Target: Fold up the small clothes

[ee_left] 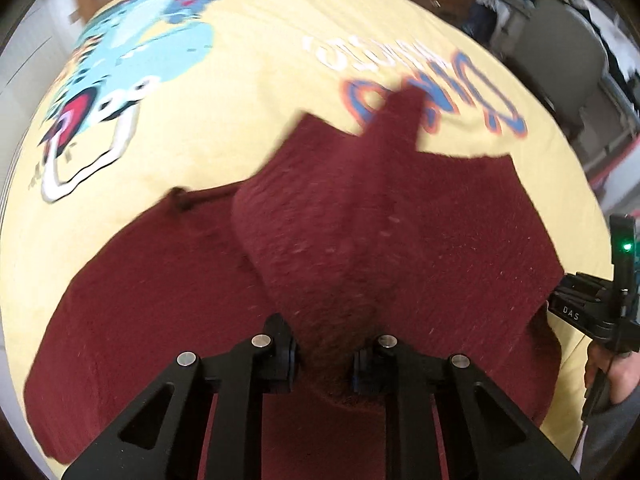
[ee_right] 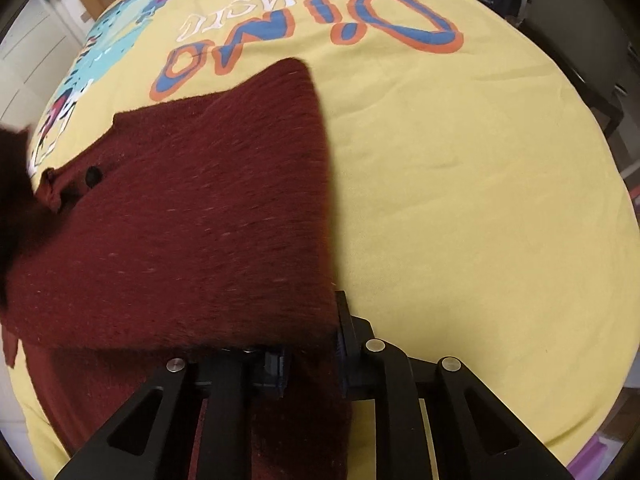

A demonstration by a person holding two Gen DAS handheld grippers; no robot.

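A small dark red fuzzy garment (ee_left: 360, 248) lies on a yellow cloth (ee_left: 248, 120) printed with a blue dinosaur and the word "Dino". My left gripper (ee_left: 325, 364) is shut on a raised fold of the red garment, which bunches up between its pads. In the right wrist view the same red garment (ee_right: 192, 220) has a black button (ee_right: 93, 176) near its left edge. My right gripper (ee_right: 310, 364) is shut on the garment's right edge, with cloth pinched between the pads. The other gripper (ee_left: 592, 312) shows at the right rim of the left wrist view.
The yellow cloth (ee_right: 460, 200) covers the whole work surface, with bare cloth to the right of the garment. A person's hand (ee_left: 612, 372) holds the other gripper at the right edge. Dark chairs (ee_left: 568, 40) and clutter stand beyond the far edge.
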